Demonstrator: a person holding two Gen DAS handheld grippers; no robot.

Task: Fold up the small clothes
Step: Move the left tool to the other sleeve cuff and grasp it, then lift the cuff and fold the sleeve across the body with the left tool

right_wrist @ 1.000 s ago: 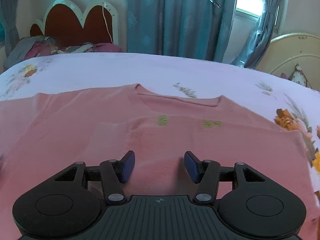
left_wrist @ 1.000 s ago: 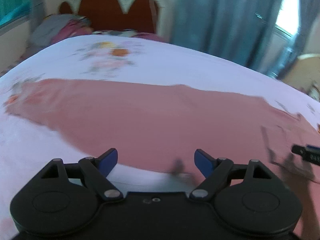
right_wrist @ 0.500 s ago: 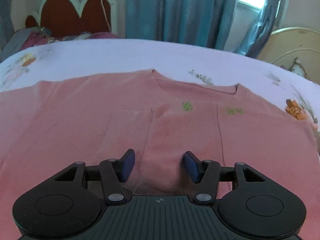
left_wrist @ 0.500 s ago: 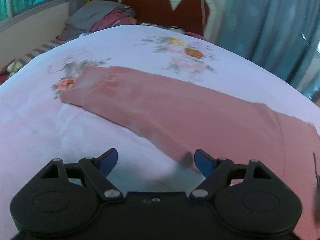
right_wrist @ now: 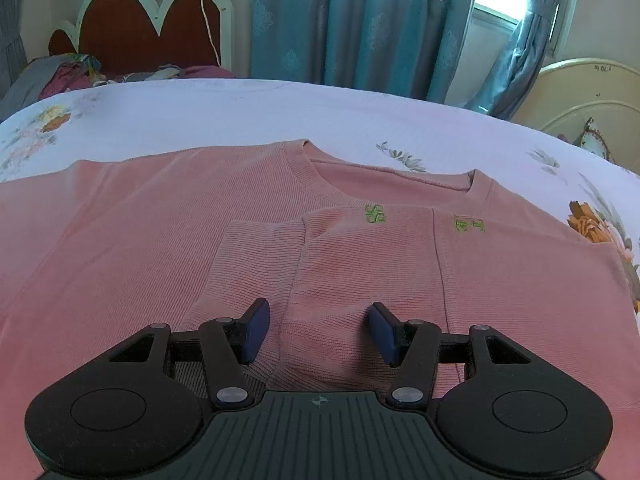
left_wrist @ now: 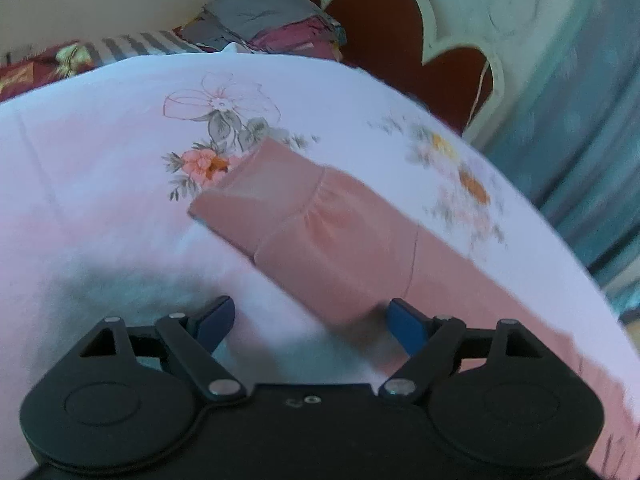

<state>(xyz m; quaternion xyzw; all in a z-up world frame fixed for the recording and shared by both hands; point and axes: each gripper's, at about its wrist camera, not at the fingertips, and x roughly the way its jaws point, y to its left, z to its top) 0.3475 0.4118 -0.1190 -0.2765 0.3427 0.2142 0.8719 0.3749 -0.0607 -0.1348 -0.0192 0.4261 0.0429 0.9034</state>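
A pink long-sleeved top (right_wrist: 168, 220) lies flat on the bed, neck opening away from me, small green marks below the collar. Its right sleeve (right_wrist: 352, 264) is folded over the chest. My right gripper (right_wrist: 318, 330) is open and empty, low over that folded sleeve. In the left wrist view the top's other sleeve (left_wrist: 336, 236) stretches out across the sheet, cuff (left_wrist: 248, 196) to the far left. My left gripper (left_wrist: 310, 324) is open and empty, just in front of that sleeve's near edge.
The bed has a white floral sheet (left_wrist: 100, 184). A red and white headboard (right_wrist: 152, 28) and a pile of clothes (left_wrist: 264, 28) stand at the far end. Teal curtains (right_wrist: 360, 20) hang behind. A cream bed frame (right_wrist: 592, 88) is at the right.
My left gripper has swept left along the outstretched sleeve toward its cuff and come closer. My right gripper has moved in closer over the folded sleeve. Both stay open.
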